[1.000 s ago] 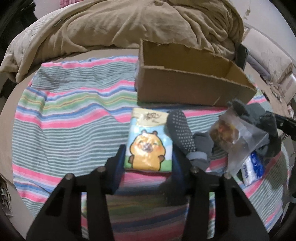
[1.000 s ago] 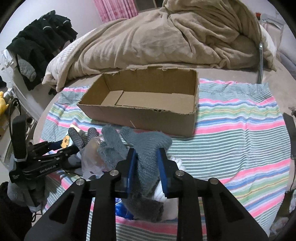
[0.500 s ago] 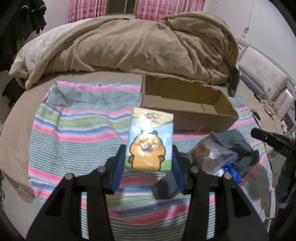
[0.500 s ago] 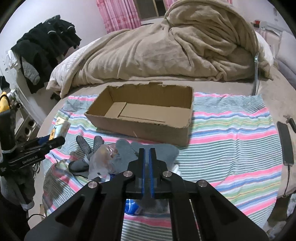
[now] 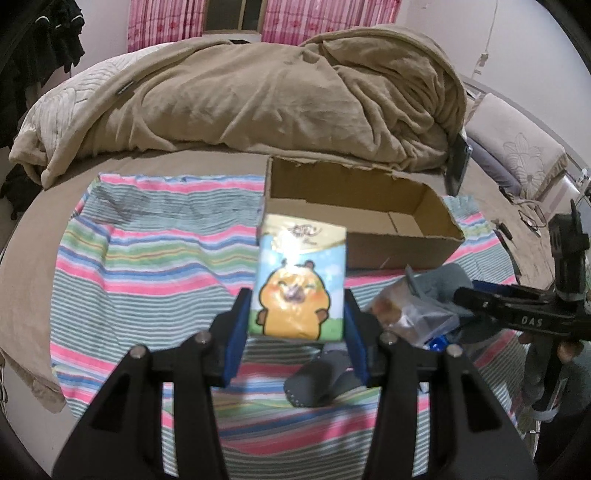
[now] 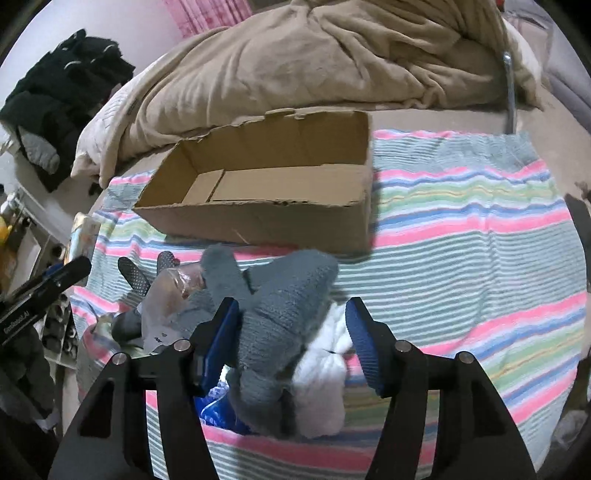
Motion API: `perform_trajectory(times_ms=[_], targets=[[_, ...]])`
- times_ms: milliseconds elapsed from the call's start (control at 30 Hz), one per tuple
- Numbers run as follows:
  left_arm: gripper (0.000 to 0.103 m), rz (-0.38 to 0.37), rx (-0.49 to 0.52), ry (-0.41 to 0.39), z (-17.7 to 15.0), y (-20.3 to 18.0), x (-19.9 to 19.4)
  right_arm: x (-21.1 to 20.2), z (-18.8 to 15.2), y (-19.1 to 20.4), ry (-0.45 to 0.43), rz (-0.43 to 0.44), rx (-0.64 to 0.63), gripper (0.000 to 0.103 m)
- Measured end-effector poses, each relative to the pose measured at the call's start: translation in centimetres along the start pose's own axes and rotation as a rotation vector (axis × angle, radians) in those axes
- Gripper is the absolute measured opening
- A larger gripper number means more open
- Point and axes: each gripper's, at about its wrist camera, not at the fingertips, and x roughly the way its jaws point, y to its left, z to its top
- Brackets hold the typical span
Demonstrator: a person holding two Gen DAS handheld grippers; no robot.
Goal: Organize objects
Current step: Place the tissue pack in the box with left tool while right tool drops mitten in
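Tissue pack (image 5: 300, 286) with cartoon bear, pinched in left gripper (image 5: 297, 328), now lifted off striped towel (image 5: 147, 258) toward empty cardboard box (image 5: 362, 218); right gripper (image 6: 291, 332), jaws reopening around grey sock (image 6: 284, 306), regrasp pending.

I'm working in a bedroom of someone's home. A bed fills most of what I see, with a rumpled tan blanket (image 5: 280, 92) heaped at its far side and a striped towel (image 5: 147, 258) in pink, green and blue spread over the mattress. Pink curtains (image 5: 166, 22) hang at a window behind it. Dark clothes (image 6: 62, 92) are piled off to one side, and a cushioned seat with a flower-patterned cover (image 5: 517, 155) stands beside the bed.
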Motion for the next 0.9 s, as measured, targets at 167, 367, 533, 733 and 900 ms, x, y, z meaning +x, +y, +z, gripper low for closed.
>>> perform_trajectory(times_ms=[167, 367, 533, 733, 900], targets=[[0.048, -0.011, 0.004, -0.003, 0.3, -0.3, 0.0, -0.5, 0.0, 1.1, -0.03, 0.032, -0.069, 0.025], [0.048, -0.022, 0.021, -0.014, 0.9, -1.0, 0.1, -2.9, 0.9, 1.3, -0.087, 0.06, -0.072, 0.02], [0.048, -0.032, 0.022, -0.029, 1.9, -1.4, 0.4, -5.2, 2.7, 1.6, -0.151, 0.07, -0.089, 0.02], [0.048, -0.041, 0.04, -0.052, 3.9, -1.9, 1.2, -6.3, 5.4, 1.3, -0.207, 0.061, -0.113, 0.02], [0.048, -0.045, 0.056, -0.058, 5.8, -1.9, 2.7, -6.1, 8.2, 0.4, -0.241, 0.038, -0.122, 0.02]])
